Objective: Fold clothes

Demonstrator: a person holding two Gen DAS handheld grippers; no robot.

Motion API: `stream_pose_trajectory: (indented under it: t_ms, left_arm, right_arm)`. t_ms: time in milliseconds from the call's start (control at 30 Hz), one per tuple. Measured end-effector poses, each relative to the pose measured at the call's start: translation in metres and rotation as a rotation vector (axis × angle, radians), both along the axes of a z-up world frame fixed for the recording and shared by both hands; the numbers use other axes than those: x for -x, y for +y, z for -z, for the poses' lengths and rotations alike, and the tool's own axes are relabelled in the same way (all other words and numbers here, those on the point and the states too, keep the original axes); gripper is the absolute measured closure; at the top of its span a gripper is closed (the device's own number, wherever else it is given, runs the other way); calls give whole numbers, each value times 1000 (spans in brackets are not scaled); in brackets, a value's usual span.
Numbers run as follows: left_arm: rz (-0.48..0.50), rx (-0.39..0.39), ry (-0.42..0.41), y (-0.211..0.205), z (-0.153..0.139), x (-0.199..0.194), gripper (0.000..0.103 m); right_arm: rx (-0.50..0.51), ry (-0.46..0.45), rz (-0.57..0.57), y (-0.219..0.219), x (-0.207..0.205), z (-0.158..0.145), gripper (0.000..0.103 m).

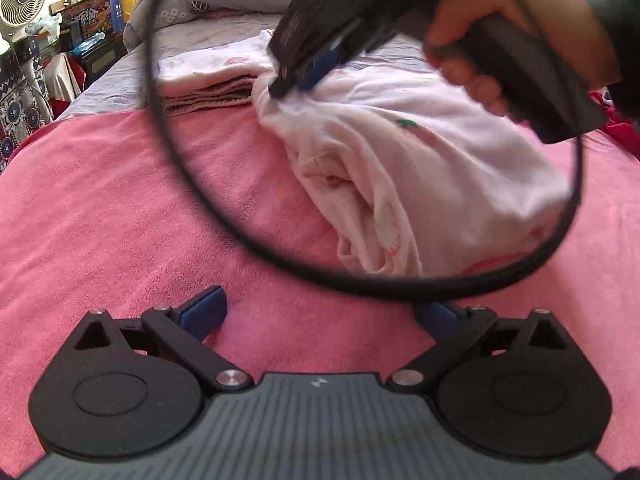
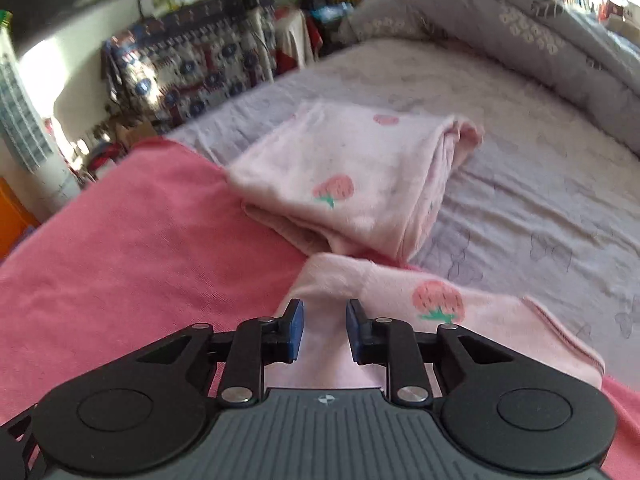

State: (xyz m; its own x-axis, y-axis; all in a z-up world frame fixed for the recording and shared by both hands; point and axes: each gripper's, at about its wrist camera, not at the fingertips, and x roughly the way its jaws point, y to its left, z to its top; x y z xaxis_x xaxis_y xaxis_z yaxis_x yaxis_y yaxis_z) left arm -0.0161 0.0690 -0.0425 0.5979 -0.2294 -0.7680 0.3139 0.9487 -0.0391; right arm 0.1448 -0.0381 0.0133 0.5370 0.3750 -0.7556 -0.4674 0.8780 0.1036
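A pale pink garment with strawberry prints [image 1: 420,160] lies bunched on the pink blanket [image 1: 120,208]. My right gripper [image 1: 292,84] is seen in the left wrist view with its tips at the garment's far corner. In the right wrist view its fingers [image 2: 323,330] stand a little apart with the garment's cloth [image 2: 460,316] between them; I cannot tell whether they pinch it. My left gripper [image 1: 320,312] is open and empty over the blanket, in front of the garment. A folded pink strawberry garment [image 2: 352,180] lies beyond, on top of folded cloth [image 1: 208,98].
A black cable [image 1: 168,128] loops across the left wrist view. A grey quilt [image 2: 520,28] is heaped at the far side of the grey sheet [image 2: 540,200]. A fan [image 1: 22,0], boxes and bags stand beside the bed at the left.
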Motion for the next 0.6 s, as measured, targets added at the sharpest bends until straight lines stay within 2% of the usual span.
stream_pose_trajectory:
  t_ms: [33, 67, 100, 133, 167, 233, 267, 333, 400, 433, 500, 533, 567, 600]
  left_arm:
    - [-8, 5, 2, 3, -1, 2, 2]
    - [-16, 11, 4, 6, -2, 4, 2]
    - [-30, 10, 6, 8, -3, 5, 2]
    - [-45, 9, 8, 10, -4, 6, 2]
    - [-58, -2, 11, 11, -6, 7, 2]
    - [-93, -13, 10, 16, -11, 8, 3]
    - [-115, -13, 6, 20, -15, 9, 3]
    - [-172, 28, -18, 30, -29, 10, 3]
    - [-159, 58, -89, 31, -45, 10, 3]
    - [-138, 72, -126, 29, -52, 10, 2]
    - [-49, 91, -172, 14, -58, 0, 2]
    - [-4, 84, -182, 4, -56, -8, 2]
    - [23, 65, -190, -6, -53, -14, 2]
    - [32, 37, -193, -12, -48, -21, 2]
  right_arm:
    - [-27, -47, -11, -8, 10, -8, 74]
    - [-19, -64, -10, -13, 17, -8, 64]
    - [-10, -80, -8, -18, 23, -8, 47]
    - [-17, -56, 0, -21, 22, -5, 38]
    - [-25, -30, 10, -25, 20, -1, 36]
    - [-41, 22, 28, -32, 16, 5, 40]
    - [-49, 48, 37, -36, 14, 8, 45]
    - [-213, 20, 102, -64, 19, -15, 46]
    - [-302, -15, 190, -95, 27, -32, 45]
    - [-290, -14, 240, -106, 26, -34, 45]
    - [-233, 38, 274, -121, 24, -20, 45]
    - [-146, 84, 281, -124, 21, -6, 46]
    - [-51, 89, 262, -124, 23, 8, 63]
    - [45, 93, 241, -124, 25, 22, 73]
